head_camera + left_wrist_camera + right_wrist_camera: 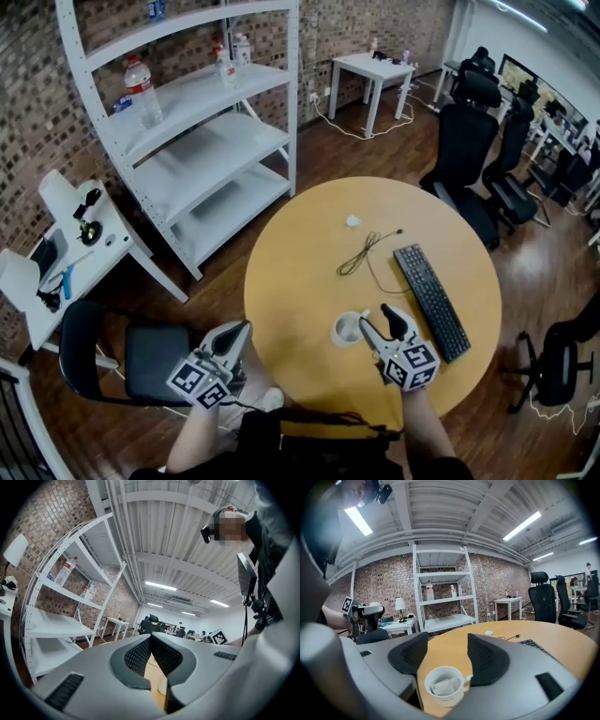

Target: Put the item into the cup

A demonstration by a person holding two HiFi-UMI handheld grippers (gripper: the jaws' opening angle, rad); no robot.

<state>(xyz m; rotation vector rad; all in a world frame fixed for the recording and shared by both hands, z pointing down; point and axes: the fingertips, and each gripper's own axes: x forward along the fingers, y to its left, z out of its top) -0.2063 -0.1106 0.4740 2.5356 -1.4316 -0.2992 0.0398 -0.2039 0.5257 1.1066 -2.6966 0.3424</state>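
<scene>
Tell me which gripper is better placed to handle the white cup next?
Right, most likely. The right gripper hangs at the cup with its jaws apart, the cup showing low between them in its own view. The left gripper is shut, out at the table's edge.

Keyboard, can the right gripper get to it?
Probably yes. The open right gripper hangs by the cup, and the keyboard lies close on its right, with nothing between them.

Grey left gripper (240, 330) and right gripper (375, 320), black ribbed jaws, black-and-white marker cubes (200, 382), dark top (309, 450).
</scene>
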